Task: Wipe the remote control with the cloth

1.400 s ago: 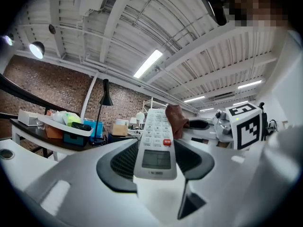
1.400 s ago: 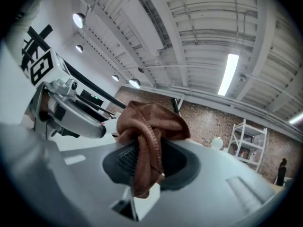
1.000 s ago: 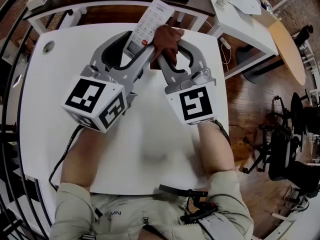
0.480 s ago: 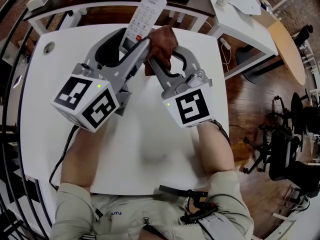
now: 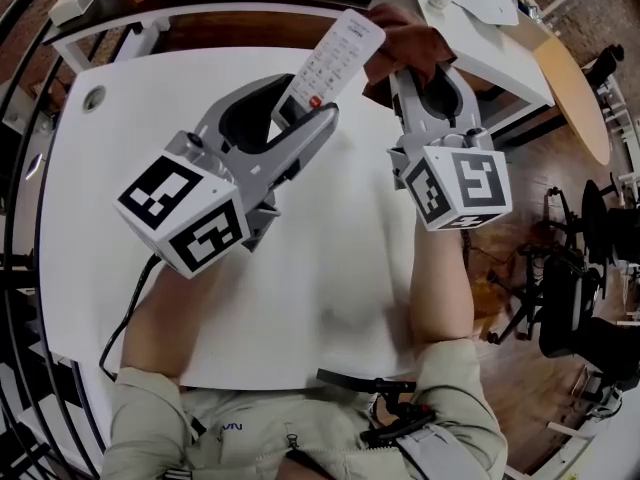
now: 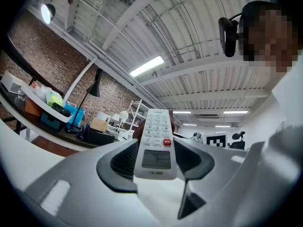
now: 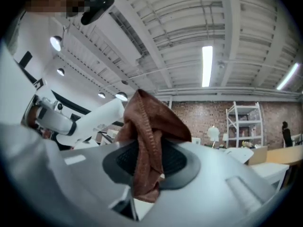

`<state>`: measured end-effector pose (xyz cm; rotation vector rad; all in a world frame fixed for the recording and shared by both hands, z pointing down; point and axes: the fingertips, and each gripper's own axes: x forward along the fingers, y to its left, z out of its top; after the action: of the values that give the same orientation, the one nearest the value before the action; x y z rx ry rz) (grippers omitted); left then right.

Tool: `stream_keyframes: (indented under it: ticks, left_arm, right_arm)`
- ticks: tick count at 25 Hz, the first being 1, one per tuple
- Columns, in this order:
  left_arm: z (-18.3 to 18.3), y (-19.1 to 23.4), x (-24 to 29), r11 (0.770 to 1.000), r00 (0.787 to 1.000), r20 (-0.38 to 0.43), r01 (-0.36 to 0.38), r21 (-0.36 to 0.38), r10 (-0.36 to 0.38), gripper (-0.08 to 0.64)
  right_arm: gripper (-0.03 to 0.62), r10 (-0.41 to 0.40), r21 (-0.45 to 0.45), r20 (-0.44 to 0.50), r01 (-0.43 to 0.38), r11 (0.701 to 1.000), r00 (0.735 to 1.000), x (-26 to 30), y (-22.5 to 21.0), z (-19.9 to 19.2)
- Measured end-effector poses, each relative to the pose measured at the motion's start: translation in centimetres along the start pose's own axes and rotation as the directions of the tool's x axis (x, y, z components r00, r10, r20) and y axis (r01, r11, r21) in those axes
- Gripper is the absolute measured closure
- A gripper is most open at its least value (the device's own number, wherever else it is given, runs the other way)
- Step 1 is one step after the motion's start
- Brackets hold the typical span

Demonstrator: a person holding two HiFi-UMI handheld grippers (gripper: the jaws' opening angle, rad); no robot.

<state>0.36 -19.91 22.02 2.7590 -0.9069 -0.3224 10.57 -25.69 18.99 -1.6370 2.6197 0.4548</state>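
While the left gripper (image 5: 300, 110) pinches the lower end of the long white plastic remote control (image 5: 337, 56) between its two jaws, the remote slants up and away from it, raised over the far side of the square white table (image 5: 330, 268), its button face and small grey display turned toward the left gripper view; the right gripper (image 5: 428, 66), held off to the right of the table, has its jaws closed on the bunched rust-brown cloth (image 5: 408, 40), which flares out above the dark pads and lies right against the remote's far end, though whether the two actually touch cannot be told
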Motion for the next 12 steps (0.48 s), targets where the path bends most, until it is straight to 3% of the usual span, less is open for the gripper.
stream_keyframes:
  ticks: [5, 12]
  left_arm:
    - [-0.8, -1.2, 0.5, 0.998, 0.998, -0.021, 0.059, -0.036, -0.06, 0.313]
    - [-0.5, -1.7, 0.6, 0.991, 0.995, -0.006, 0.094, -0.096, -0.095, 0.313]
  right_arm:
    - [0.508, 0.022, 0.004, 0.016, -0.022, 1.0, 1.0, 0.1, 0.5, 0.4]
    - [0.508, 0.17, -0.036, -0.018, -0.171, 0.985, 0.985, 0.7, 5.0, -0.6]
